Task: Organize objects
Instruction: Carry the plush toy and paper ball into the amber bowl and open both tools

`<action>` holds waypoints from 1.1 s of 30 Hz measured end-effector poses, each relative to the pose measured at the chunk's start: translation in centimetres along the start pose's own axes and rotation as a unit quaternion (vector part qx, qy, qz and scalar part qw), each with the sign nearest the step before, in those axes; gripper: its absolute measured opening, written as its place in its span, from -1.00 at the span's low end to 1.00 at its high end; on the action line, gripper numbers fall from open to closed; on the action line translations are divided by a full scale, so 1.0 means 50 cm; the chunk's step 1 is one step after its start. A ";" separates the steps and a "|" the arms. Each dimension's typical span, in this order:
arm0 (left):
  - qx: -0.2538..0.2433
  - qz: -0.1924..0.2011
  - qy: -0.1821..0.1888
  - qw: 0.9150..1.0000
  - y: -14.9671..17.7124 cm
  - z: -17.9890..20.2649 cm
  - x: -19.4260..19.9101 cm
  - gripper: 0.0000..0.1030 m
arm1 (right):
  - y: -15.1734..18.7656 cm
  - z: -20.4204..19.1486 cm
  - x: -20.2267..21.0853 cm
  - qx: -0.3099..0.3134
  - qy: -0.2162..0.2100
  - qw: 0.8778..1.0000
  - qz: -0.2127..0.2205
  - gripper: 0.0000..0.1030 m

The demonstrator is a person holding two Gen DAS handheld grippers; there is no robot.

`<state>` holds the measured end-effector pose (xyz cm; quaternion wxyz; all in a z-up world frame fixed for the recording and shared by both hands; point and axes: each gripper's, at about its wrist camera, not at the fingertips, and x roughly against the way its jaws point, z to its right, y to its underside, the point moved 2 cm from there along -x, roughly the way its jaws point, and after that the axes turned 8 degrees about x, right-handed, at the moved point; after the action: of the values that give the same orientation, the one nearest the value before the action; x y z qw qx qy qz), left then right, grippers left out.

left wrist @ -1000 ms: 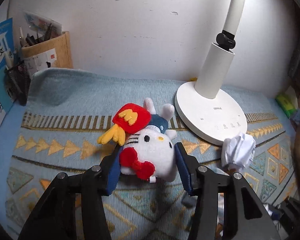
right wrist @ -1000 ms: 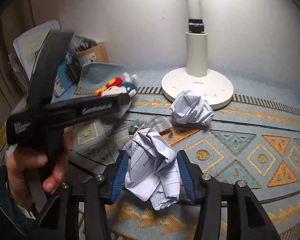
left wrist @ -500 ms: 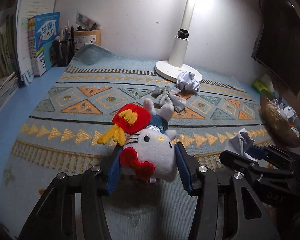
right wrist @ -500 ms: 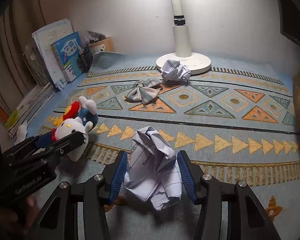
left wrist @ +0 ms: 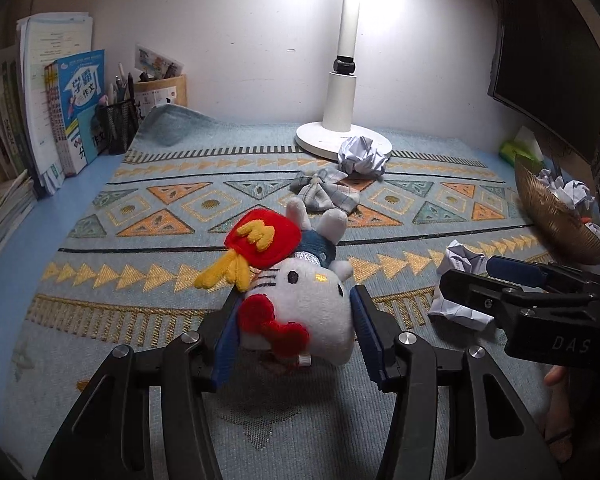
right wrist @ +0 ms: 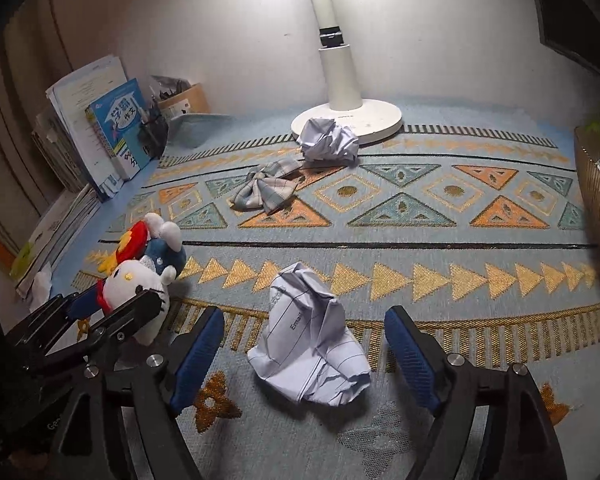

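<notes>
While the patterned rug (right wrist: 420, 248) fills the desk, the lamp (right wrist: 346, 120) stands at twelve o'clock on it, with a paper ball (right wrist: 330, 142) touching its base and a plaid bow (right wrist: 266, 190) just in front. At three o'clock a basket (left wrist: 552, 216) holds more paper. The left gripper (left wrist: 296, 324) clamps the plush (left wrist: 300, 300) at nine o'clock in the right view. The right gripper (right wrist: 304, 344) is opening, its pads clear of the crumpled sheet (right wrist: 308, 344) lying between them.
</notes>
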<state>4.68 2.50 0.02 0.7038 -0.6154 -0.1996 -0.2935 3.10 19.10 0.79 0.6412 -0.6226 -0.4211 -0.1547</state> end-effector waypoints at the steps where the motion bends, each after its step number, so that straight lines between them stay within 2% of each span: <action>1: -0.004 0.001 -0.001 1.000 0.001 0.002 0.000 -0.04 | 0.001 -0.007 -0.004 0.009 0.001 1.000 -0.006 0.57; 3: -0.008 0.002 -0.001 1.000 0.002 0.005 0.001 -0.04 | 0.002 -0.016 -0.009 0.021 0.031 0.999 -0.010 0.57; 5: -0.011 0.002 0.000 1.000 0.002 0.006 0.002 -0.04 | 0.002 -0.015 -0.016 0.020 0.028 0.999 -0.016 0.56; 6: -0.010 0.002 -0.002 1.000 0.001 0.004 0.001 -0.05 | 0.002 -0.011 -0.020 0.015 0.025 0.999 -0.019 0.49; 8: -0.005 0.000 0.003 1.000 0.000 0.000 0.000 -0.05 | 0.003 -0.002 -0.019 0.006 0.027 0.999 -0.016 0.15; 9: -0.004 -0.001 0.005 1.000 0.000 0.000 0.000 -0.05 | 0.003 0.001 -0.018 0.002 0.022 1.000 -0.014 0.10; 10: -0.003 -0.002 0.005 1.000 0.000 -0.001 -0.001 -0.05 | 0.002 0.001 -0.016 0.001 0.022 1.000 -0.011 -0.03; 13: -0.001 -0.005 0.007 1.000 -0.001 -0.001 -0.003 -0.05 | 0.000 -0.006 -0.005 0.008 0.025 1.000 0.002 -0.06; 16: 0.001 -0.004 0.004 1.000 -0.001 -0.002 -0.003 -0.05 | 0.003 -0.021 0.031 0.025 0.032 0.998 0.044 -0.06; 20: 0.001 0.005 -0.008 1.000 0.000 0.001 0.004 -0.05 | 0.022 -0.003 0.089 -0.015 0.021 0.997 0.072 -0.06; 22: -0.001 0.003 -0.013 1.000 -0.003 0.009 0.009 -0.05 | 0.032 0.013 0.144 -0.030 0.020 0.995 0.092 -0.06; 25: 0.010 0.021 0.037 0.999 -0.014 0.059 0.057 -0.05 | 0.013 0.062 0.269 -0.051 0.054 0.987 0.143 -0.06; 28: -0.017 0.043 0.091 0.995 -0.047 0.168 0.108 -0.05 | -0.012 0.147 0.414 -0.084 0.114 0.969 0.204 -0.05; 30: -0.042 0.053 0.129 0.989 -0.080 0.253 0.134 -0.05 | -0.015 0.217 0.495 -0.120 0.161 0.952 0.232 -0.05; 33: -0.056 0.051 0.202 0.976 -0.137 0.367 0.148 -0.05 | -0.005 0.331 0.563 -0.185 0.200 0.930 0.246 -0.04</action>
<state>7.19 18.83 12.91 0.7083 -0.5913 -0.0048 -0.3857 13.97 43.59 19.43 0.6037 -0.7703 -0.0819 -0.1886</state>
